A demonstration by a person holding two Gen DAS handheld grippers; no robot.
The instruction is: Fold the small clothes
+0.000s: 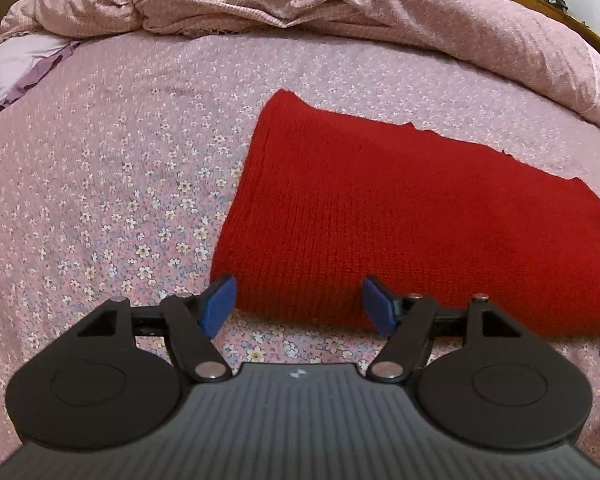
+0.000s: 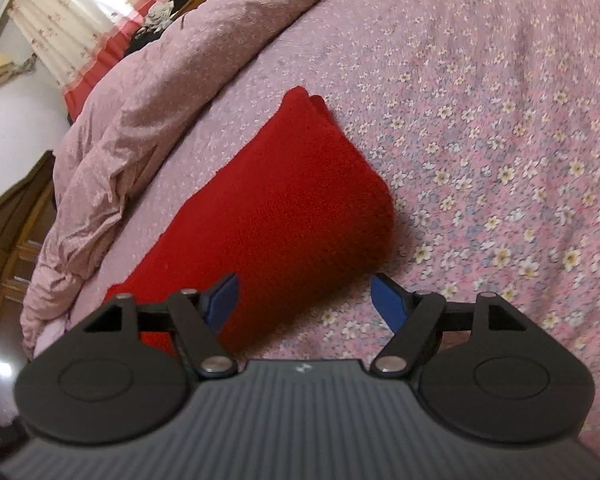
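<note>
Red knitted garment [image 1: 400, 216] lying folded into a thick rectangle on the floral bedsheet [image 1: 112, 184], well short of the bunched pink duvet [image 1: 340, 8] at the far side. Near edge rounded and closed (looks like the fold line), far edge ragged, with layers not quite matched.

Left gripper [image 1: 300, 304] spread wide, blue pads either side of the near left corner, nothing pinched between them. Right gripper [image 2: 304, 300] likewise released, one pad over the red knit, the other over the sheet, hanging just above the garment's near end without gripping it; view slightly blurred, so contact with the knit cannot be told.

Judged as the let-go after a fold, with a tidy-up or one more fold to come. To do it well:

- Lift both tools clear and straight, not dragging across the knit, since loose yarn catches easily on pad edges.
- For a further fold, pinch all layers at two corners of one short end, low and near the sheet, rather than the top layer alone.
- Carry both corners over together at equal height, then lay them down flush with the opposite edge.
- Release only once the knit rests flat, to avoid springing open.
</note>
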